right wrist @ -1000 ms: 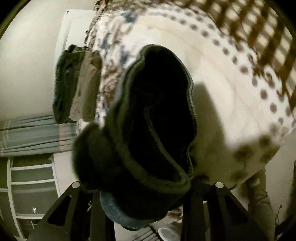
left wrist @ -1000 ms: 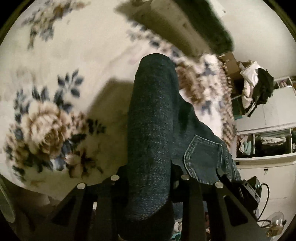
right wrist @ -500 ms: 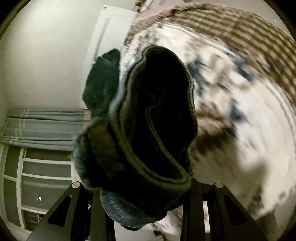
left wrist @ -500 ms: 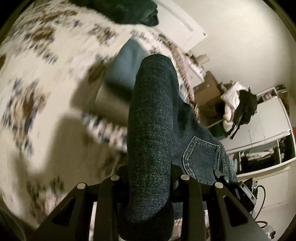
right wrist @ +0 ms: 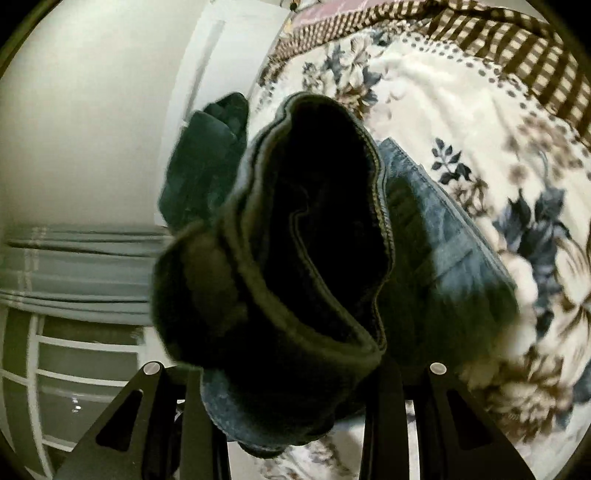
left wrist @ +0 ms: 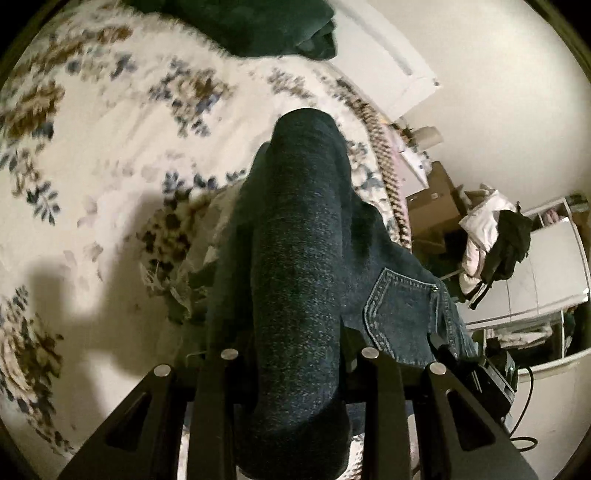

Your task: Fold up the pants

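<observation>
The dark blue jeans (left wrist: pixel 295 258) hang as a thick folded bundle, lifted off the floral bed cover (left wrist: pixel 110 129). My left gripper (left wrist: pixel 295 350) is shut on the fold, and a stitched back pocket (left wrist: pixel 399 317) shows to its right. In the right wrist view the layered edge of the jeans (right wrist: pixel 295 240) fills the middle, and my right gripper (right wrist: pixel 288 373) is shut on it. The cloth hides both pairs of fingertips.
A folded lighter blue pair of jeans (right wrist: pixel 443 229) lies on the bed cover (right wrist: pixel 461 122) just beyond the held bundle. Dark green folded clothes (left wrist: pixel 258 26) (right wrist: pixel 207 166) sit at the bed's far edge by the wall. Boxes, hanging clothes (left wrist: pixel 495 236) and shelves stand beside the bed.
Both grippers have carried the jeans across the bed and slightly upward. The dark green clothes and the lighter blue jeans have come closer in view. Neither grip has changed.
</observation>
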Available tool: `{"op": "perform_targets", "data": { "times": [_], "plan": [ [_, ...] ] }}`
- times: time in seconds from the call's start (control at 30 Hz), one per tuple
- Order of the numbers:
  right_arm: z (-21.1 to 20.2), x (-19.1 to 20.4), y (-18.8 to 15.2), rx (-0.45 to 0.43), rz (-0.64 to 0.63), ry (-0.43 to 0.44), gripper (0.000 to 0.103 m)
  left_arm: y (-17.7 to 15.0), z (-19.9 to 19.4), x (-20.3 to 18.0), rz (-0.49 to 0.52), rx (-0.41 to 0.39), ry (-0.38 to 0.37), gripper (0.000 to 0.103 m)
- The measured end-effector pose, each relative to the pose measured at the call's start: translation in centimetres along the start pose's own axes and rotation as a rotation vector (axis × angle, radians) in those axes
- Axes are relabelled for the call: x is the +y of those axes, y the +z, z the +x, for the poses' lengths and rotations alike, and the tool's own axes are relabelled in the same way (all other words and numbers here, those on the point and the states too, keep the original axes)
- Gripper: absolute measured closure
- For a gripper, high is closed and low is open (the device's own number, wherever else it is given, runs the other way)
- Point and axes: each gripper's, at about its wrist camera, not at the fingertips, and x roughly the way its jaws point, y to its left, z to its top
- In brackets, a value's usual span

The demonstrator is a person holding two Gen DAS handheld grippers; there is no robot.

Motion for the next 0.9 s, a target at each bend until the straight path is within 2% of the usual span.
{"op": "perform_targets", "data": {
  "times": [0.1,0.2,0.27,0.3,0.33,0.43,0.57,0.6,0.7,0.77,0.9],
  "plan": [
    [1.0,-1.3,0.7,0.027,0.006,-0.028,0.061,-0.1,0.6,0.2,0.021,0.011,0.028,0.071],
    [1.0,-1.5,0.8,0.045,0.024,-0.09,0.044,0.0,0.2,-1.3,0.07,0.022,0.111,0.062],
    [0.6,-1.7,0.5,0.05,0.02,-0.13,0.024,-0.3,0.1,-2.4,0.115,0.034,0.179,0.061],
    [0.3,-1.4,0.2,0.048,-0.001,-0.157,0.02,-0.6,0.1,-3.1,0.139,0.042,0.207,0.057],
    [-0.1,-1.2,0.0,0.045,-0.023,-0.187,0.014,-0.8,0.0,-3.5,0.157,0.05,0.232,0.049],
    [-0.8,0.1,-0.8,0.046,-0.108,-0.315,0.013,-1.5,-0.7,-5.3,0.243,0.027,0.317,0.031],
    [-2.2,2.7,-2.8,0.029,-0.26,-0.496,0.006,-2.1,-2.0,-7.2,0.342,-0.029,0.412,0.017],
    [-2.5,3.6,-3.5,0.014,-0.319,-0.565,0.005,-2.1,-2.3,-7.3,0.354,-0.034,0.425,0.014],
    [-3.8,5.6,-5.2,-0.047,-0.431,-0.682,0.002,-2.7,-3.1,-8.4,0.396,-0.045,0.486,0.01],
    [-5.3,6.8,-6.1,-0.089,-0.474,-0.723,0.001,-3.2,-3.7,-9.2,0.429,-0.063,0.532,0.01],
    [-8.8,9.2,-7.8,-0.17,-0.545,-0.78,0.001,-4.8,-5.8,-11.1,0.452,-0.089,0.558,0.01]
  ]
}}
